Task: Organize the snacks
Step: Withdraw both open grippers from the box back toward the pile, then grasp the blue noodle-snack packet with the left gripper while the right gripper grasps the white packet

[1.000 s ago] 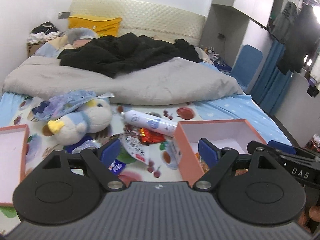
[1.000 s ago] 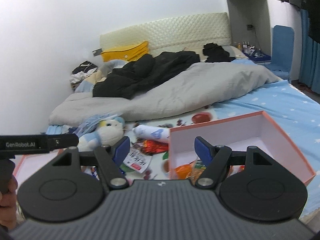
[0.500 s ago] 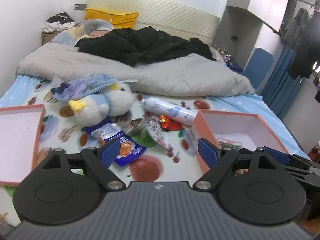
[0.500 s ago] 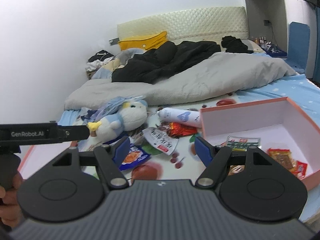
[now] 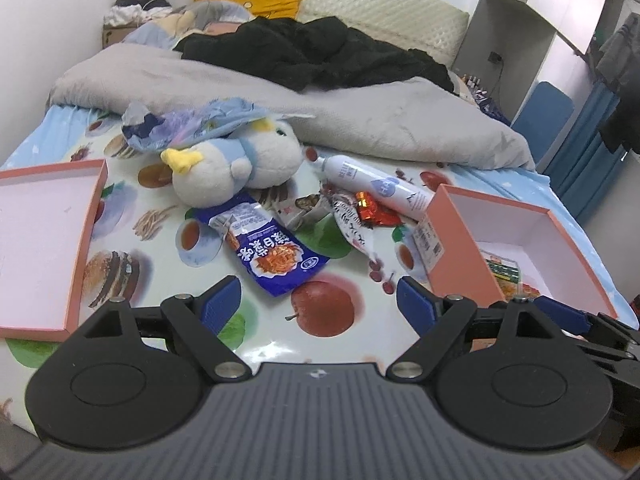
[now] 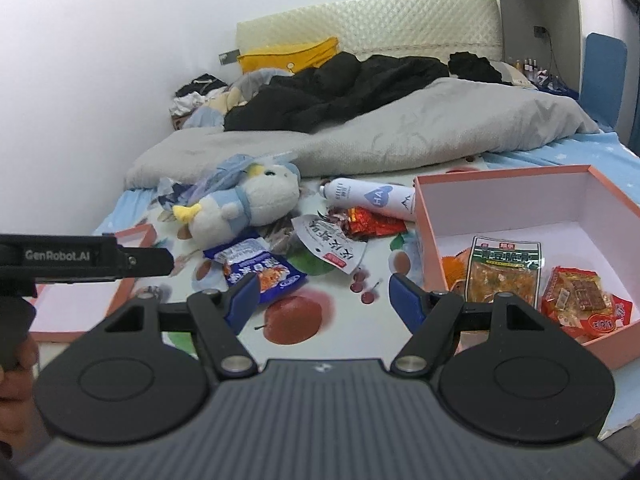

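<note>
A blue snack packet (image 5: 272, 256) lies on the fruit-print sheet, also in the right wrist view (image 6: 260, 272). A white packet (image 6: 332, 244) and red foil packets (image 6: 372, 222) lie beside a white spray can (image 6: 368, 196). The salmon box (image 6: 624, 204) on the right holds several snack packets (image 6: 504, 272); it also shows in the left wrist view (image 5: 460, 248). My left gripper (image 5: 318, 306) is open and empty, above the sheet just short of the blue packet. My right gripper (image 6: 322, 298) is open and empty, left of the box.
A plush penguin (image 5: 236, 164) lies behind the snacks under a crumpled blue bag (image 5: 192, 124). The box lid (image 5: 44, 236) lies at the left. A grey duvet (image 5: 360, 116) and black clothes (image 5: 312, 56) cover the far bed.
Both grippers have risen and pulled back, tilting down, so more of the sheet, the blue packet and the box's inside show. Both stay open and empty.
</note>
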Tool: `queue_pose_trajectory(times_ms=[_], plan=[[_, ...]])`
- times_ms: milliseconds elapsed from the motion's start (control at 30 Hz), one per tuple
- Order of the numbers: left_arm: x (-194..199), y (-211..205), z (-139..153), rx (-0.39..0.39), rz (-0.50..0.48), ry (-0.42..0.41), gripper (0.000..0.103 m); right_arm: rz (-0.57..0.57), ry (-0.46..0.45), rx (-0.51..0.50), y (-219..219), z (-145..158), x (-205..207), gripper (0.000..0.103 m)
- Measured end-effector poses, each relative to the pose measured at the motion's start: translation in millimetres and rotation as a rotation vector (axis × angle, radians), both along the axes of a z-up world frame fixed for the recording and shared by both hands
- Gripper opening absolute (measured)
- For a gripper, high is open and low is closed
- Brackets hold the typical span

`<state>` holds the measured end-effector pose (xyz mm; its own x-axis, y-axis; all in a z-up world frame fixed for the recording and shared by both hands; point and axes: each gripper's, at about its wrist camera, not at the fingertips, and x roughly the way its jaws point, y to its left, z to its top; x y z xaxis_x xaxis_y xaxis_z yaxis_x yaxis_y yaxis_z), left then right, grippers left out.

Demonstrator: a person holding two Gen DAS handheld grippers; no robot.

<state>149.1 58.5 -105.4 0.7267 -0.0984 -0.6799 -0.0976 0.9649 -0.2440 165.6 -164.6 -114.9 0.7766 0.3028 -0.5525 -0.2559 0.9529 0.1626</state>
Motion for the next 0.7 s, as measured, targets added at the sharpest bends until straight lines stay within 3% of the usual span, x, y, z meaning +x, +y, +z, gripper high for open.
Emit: queue_pose_trajectory(times_ms=[400,700], plan=[[63.7,32.6,-57.9,-0.008,0.041,0.085,0.088,0.035,0.081,-0.012,21.8,-31.0,55.4,0.073],[125.1,61.7,-115.3,-0.045,0.063,0.171,0.088,0.09,0.121,-0.126,47.9,-64.0,118.1,0.073]])
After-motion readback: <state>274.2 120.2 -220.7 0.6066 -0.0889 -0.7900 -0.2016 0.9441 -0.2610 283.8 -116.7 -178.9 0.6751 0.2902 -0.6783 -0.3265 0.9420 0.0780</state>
